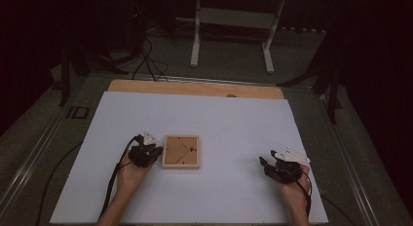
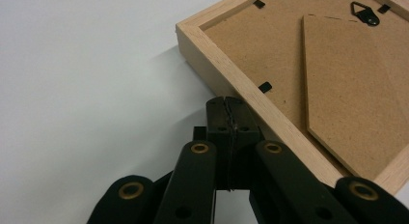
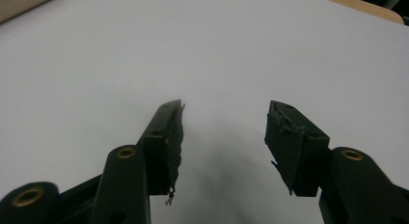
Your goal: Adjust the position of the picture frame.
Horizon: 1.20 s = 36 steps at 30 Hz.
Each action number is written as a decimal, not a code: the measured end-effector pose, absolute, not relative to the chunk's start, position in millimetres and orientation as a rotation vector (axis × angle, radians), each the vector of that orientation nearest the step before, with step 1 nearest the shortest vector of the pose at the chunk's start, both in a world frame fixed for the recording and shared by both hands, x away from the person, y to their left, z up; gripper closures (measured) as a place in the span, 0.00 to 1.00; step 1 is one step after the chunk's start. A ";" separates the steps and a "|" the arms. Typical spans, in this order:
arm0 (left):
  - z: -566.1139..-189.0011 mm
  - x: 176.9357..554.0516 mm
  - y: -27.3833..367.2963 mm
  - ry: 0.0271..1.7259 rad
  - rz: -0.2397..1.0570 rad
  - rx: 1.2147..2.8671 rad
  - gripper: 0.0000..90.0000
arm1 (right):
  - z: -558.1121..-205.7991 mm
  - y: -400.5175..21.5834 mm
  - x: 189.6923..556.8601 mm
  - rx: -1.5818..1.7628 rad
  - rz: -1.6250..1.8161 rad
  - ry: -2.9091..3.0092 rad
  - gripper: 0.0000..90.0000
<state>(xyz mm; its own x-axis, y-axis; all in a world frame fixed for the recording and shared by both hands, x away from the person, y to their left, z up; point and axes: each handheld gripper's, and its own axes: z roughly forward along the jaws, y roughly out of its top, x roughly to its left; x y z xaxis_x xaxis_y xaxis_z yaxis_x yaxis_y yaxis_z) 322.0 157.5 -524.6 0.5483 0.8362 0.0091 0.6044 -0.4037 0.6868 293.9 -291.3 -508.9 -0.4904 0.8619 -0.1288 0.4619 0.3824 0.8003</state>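
Beside the face-down picture frame (image 1: 180, 151), the left hand-held gripper (image 2: 226, 104) is closed empty; right hand-held gripper (image 3: 224, 119) waits wide; nothing lifted yet.

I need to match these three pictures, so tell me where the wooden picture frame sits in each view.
High view: the picture frame lies back side up at the centre-left of the white table, just right of the left gripper.
Left gripper view: upper right, its edge by the shut jaw tips.
Right gripper view: not in it.
Shared landmark: the white table.
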 end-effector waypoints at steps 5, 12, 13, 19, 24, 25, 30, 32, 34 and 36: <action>-524.1 324.2 147.3 1.134 0.459 2.156 1.00 | -508.9 -291.0 294.3 1.135 0.970 2.107 0.52; -524.6 327.4 138.3 1.119 0.448 2.153 1.00 | -508.5 -291.8 294.4 1.135 0.975 2.105 0.52; -524.9 328.5 136.2 1.107 0.443 2.153 1.00 | -508.6 -291.6 294.5 1.136 0.973 2.105 0.52; -524.6 329.6 131.7 1.100 0.422 2.158 1.00 | -509.1 -290.3 295.3 1.133 0.970 2.110 0.52; -524.1 328.6 120.8 1.072 0.413 2.171 1.00 | -509.1 -289.9 295.7 1.129 0.970 2.114 0.52; -524.2 328.7 118.8 1.072 0.414 2.170 1.00 | -509.1 -289.9 295.7 1.130 0.970 2.113 0.52; -524.0 331.0 118.5 1.077 0.416 2.177 0.97 | -508.6 -290.9 295.5 1.134 0.974 2.108 0.52; -523.8 331.1 119.3 1.083 0.422 2.180 0.96 | -508.6 -291.2 295.6 1.134 0.976 2.108 0.52; -522.6 330.6 121.9 1.086 0.433 2.179 0.94 | -508.3 -291.7 295.4 1.135 0.978 2.106 0.52; -518.6 328.5 128.0 1.082 0.441 2.151 0.91 | -508.2 -292.1 295.5 1.135 0.978 2.104 0.52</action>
